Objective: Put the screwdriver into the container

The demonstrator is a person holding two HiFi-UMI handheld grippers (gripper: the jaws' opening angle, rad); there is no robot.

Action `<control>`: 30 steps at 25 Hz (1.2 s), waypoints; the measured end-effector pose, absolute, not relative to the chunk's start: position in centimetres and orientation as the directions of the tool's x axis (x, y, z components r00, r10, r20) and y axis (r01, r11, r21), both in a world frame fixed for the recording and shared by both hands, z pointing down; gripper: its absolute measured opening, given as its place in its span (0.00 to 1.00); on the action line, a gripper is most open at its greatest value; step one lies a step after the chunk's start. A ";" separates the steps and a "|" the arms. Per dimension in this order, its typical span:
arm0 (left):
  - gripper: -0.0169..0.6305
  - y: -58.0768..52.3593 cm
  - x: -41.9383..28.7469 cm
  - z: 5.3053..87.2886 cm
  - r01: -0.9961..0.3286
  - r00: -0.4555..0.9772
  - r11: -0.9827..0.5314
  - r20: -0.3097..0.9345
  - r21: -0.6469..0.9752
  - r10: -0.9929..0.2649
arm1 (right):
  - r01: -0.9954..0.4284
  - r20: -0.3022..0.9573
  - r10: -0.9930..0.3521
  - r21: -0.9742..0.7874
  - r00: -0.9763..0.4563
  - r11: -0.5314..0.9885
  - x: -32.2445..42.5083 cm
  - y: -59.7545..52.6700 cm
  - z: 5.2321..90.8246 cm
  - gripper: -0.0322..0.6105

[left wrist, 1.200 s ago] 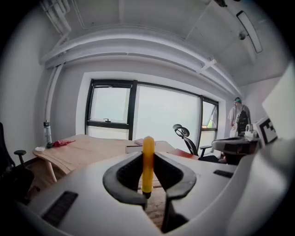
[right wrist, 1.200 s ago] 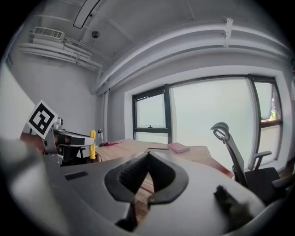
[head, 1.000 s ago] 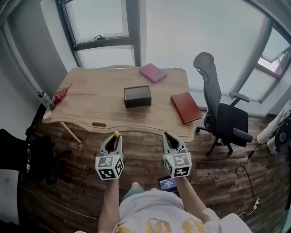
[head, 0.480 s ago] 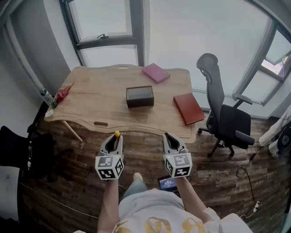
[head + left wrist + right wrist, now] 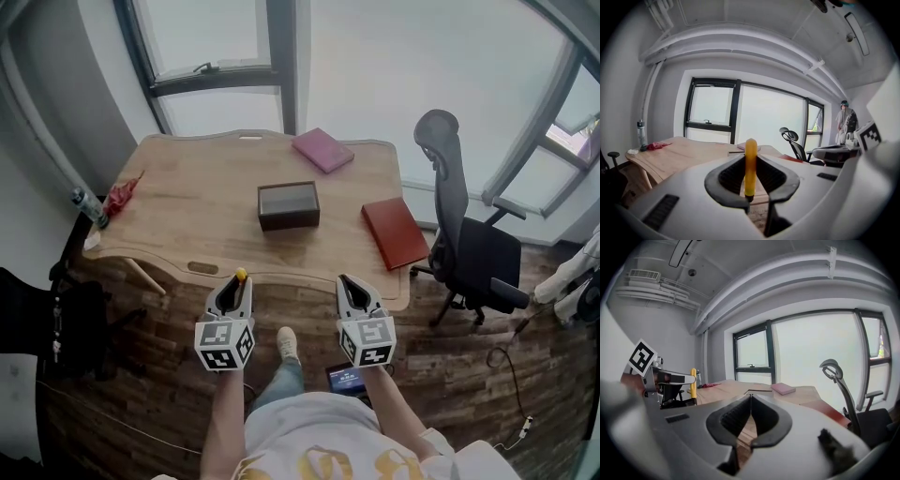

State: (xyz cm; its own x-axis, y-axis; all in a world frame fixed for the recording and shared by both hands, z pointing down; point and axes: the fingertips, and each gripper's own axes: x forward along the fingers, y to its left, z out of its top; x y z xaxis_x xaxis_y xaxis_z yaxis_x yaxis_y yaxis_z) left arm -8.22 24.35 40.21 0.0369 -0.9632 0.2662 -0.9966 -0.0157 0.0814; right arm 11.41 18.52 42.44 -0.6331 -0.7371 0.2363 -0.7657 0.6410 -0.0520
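My left gripper (image 5: 238, 282) is shut on a screwdriver (image 5: 241, 276) with a yellow handle (image 5: 750, 165), which stands upright between the jaws; its shaft is hidden. The right gripper (image 5: 345, 282) is shut with nothing in it (image 5: 750, 401). Both are held side by side just short of the near edge of the wooden table (image 5: 187, 206). The container (image 5: 288, 205), a dark open rectangular box, sits in the middle of the table, well beyond both grippers. In the left gripper view only the container's top edge (image 5: 737, 153) shows behind the handle.
A pink book (image 5: 322, 149) lies at the table's far side and a red book (image 5: 395, 232) at its right edge. A red cloth (image 5: 120, 195) and a bottle (image 5: 88, 208) are at the left end. A black office chair (image 5: 469, 244) stands to the right.
The table and container have drawn slightly nearer and shifted in view as the person steps forward; a shoe now shows below. Both grippers hold the same pose.
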 end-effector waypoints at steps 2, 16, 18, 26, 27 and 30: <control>0.14 21.9 -9.1 40.4 -0.996 0.044 -0.021 0.267 0.088 -0.963 | -0.771 0.245 -0.741 -0.052 -0.626 0.634 10.7 16.4 42.8 0.10; 0.14 5.5 -16.0 42.8 -0.983 0.144 -0.100 0.315 0.152 -0.938 | -0.815 0.353 -0.752 -0.053 -0.556 0.578 3.7 1.5 45.7 0.10; 0.14 3.4 -17.2 43.1 -0.980 0.159 -0.110 0.315 0.167 -0.936 | -0.825 0.364 -0.759 -0.051 -0.540 0.563 3.1 -0.1 46.2 0.10; 0.14 -3.3 -18.9 42.7 -0.964 0.228 -0.176 0.283 0.199 -0.932 | -0.872 0.379 -0.801 -0.039 -0.464 0.488 2.8 -4.8 46.7 0.10; 0.14 -3.8 -18.9 42.6 -0.962 0.235 -0.182 0.278 0.203 -0.931 | -0.876 0.379 -0.804 -0.038 -0.457 0.480 2.9 -5.0 46.7 0.10; 0.14 -4.9 -18.5 42.5 -0.957 0.254 -0.201 0.269 0.211 -0.929 | -0.887 0.381 -0.814 -0.036 -0.438 0.461 3.3 -5.5 46.7 0.10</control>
